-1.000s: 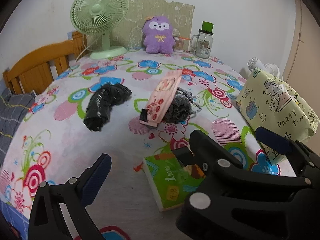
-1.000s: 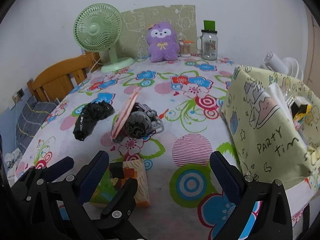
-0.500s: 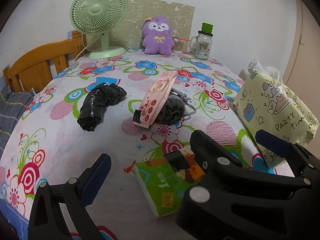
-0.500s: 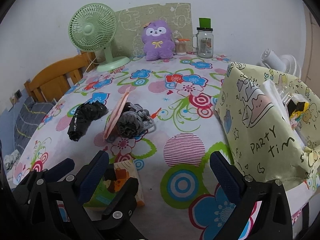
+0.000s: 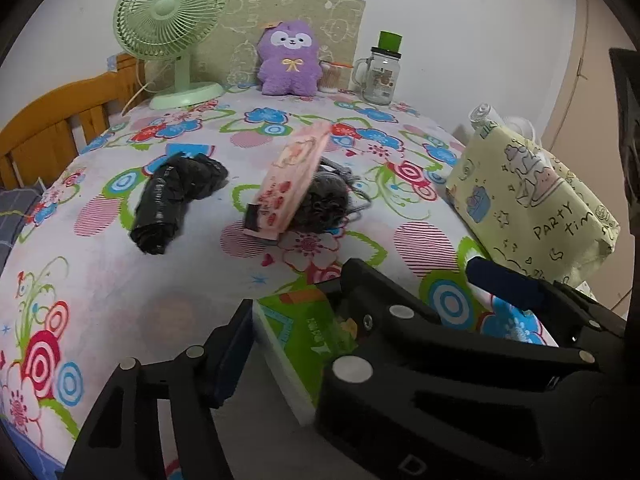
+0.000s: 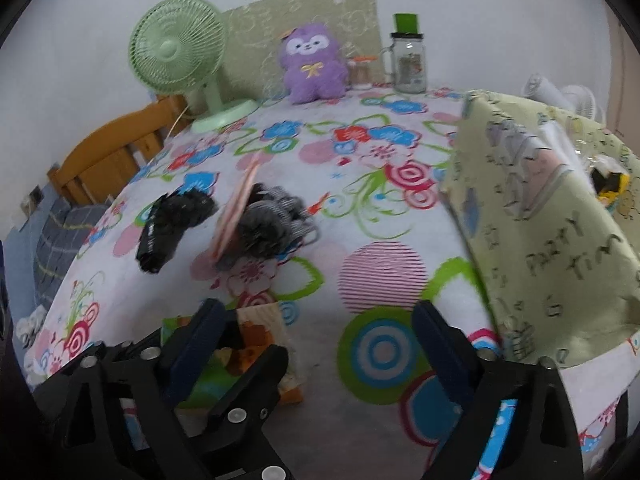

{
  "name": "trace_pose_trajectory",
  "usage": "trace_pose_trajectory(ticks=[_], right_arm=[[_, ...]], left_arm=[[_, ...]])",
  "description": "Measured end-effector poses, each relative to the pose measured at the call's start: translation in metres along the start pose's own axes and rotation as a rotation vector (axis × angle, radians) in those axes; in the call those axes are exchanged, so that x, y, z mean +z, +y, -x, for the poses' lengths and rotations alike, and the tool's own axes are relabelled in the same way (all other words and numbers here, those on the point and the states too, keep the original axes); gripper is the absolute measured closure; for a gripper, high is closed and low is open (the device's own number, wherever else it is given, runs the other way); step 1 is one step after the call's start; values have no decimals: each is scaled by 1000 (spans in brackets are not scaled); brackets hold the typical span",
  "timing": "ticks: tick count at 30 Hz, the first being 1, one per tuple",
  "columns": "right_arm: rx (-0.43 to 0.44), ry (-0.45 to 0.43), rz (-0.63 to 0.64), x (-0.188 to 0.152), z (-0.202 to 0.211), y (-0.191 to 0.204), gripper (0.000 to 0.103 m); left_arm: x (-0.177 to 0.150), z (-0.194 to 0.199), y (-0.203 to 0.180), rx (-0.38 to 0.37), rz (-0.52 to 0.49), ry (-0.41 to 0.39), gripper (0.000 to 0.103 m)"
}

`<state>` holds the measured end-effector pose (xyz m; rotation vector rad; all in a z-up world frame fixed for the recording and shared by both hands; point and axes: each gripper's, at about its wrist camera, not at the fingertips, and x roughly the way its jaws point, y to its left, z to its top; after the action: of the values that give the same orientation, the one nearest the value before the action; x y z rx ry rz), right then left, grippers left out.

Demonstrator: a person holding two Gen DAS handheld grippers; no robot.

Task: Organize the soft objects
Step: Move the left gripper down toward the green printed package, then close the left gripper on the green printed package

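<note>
A green tissue pack [image 5: 308, 336] lies near the front edge of the flowered table; it also shows in the right wrist view [image 6: 224, 364]. My left gripper [image 5: 360, 320] is open, its fingers on either side of the pack; whether they touch it I cannot tell. My right gripper [image 6: 320, 332] is open and empty, just right of the pack. A pink wipes pack [image 5: 288, 184] leans on a grey bath pouf [image 5: 328, 200]. A black rolled bag [image 5: 172, 204] lies left of them. A yellow-green party bag [image 5: 532, 200] stands at the right.
At the back stand a green fan [image 5: 172, 32], a purple plush [image 5: 290, 60], a small toothpick jar [image 5: 330, 78] and a glass mug jar [image 5: 380, 76]. A wooden chair back [image 5: 52, 128] is at the left. The table edge is close below the grippers.
Both grippers have moved forward and down toward the green tissue pack. The left gripper's fingers now reach along both sides of it. Nothing on the table has shifted.
</note>
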<state>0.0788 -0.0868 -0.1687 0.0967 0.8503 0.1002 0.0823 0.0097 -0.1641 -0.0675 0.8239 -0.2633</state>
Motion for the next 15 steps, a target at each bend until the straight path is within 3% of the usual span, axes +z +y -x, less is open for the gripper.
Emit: trace_pose_trajectory(ticks=[12, 14, 15], right_arm=[[43, -24, 72, 18, -12, 39, 13], [35, -30, 85, 22, -13, 43, 13], [30, -33, 88, 24, -14, 43, 13]], left_arm=[[10, 6, 40, 85, 61, -34, 40], [12, 8, 43, 93, 73, -47, 36], [13, 9, 44, 93, 79, -48, 26]])
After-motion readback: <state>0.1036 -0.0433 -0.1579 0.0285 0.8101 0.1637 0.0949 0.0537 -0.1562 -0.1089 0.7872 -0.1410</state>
